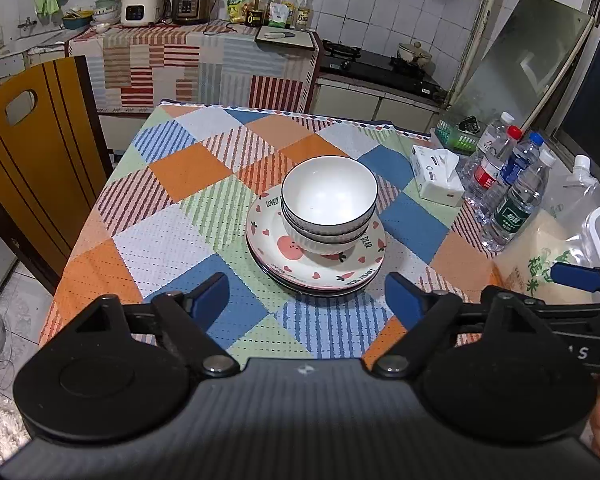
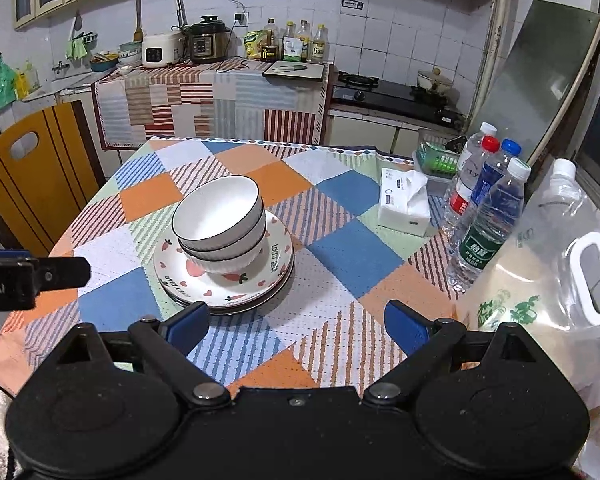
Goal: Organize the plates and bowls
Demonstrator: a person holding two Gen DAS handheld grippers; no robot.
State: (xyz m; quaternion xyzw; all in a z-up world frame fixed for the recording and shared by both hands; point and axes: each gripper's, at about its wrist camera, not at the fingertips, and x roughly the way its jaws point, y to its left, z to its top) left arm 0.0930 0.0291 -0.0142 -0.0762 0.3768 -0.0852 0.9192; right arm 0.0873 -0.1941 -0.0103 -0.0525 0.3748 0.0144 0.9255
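Both grippers hover above the near edge of a table, fingers spread wide and holding nothing. The left gripper (image 1: 306,300) points at a stack of dishes; the right gripper (image 2: 298,324) sits just beside it, aimed slightly right of the stack. Nested white bowls (image 1: 329,196), opening upward, stand on stacked plates (image 1: 296,264) printed with hearts and strawberries, near the centre of the checked tablecloth (image 1: 188,172). The round stack shows no long axis. A tissue pack (image 1: 438,178) and water bottles (image 1: 516,200) stand to the right.
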